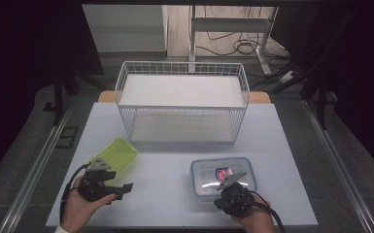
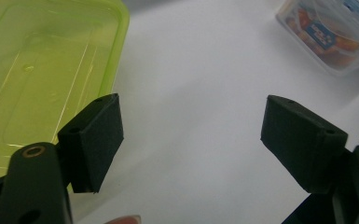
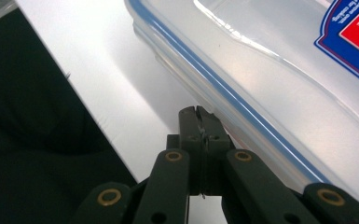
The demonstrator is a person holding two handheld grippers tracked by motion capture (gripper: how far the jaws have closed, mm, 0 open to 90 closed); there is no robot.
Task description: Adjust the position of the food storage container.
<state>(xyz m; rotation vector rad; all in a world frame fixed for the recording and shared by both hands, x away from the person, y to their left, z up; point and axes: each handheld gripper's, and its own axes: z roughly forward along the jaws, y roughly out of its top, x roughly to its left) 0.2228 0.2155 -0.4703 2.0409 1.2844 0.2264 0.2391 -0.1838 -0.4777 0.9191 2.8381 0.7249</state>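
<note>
A clear lidded box with a blue seal and a red-and-blue label sits at the front right of the table. In the right gripper view, my right gripper is shut, its joined tips right at the box's side below the blue rim, with nothing visibly between them. From above, that gripper sits at the box's near edge. A lime green container lies front left. My left gripper hovers just right of it, open and holding nothing, with the green container beside one jaw and the clear box farther off.
A white wire two-tier rack stands at the back middle of the pale table. The table's front edge runs just below both hands. Cables and table legs lie on the floor beyond the rack.
</note>
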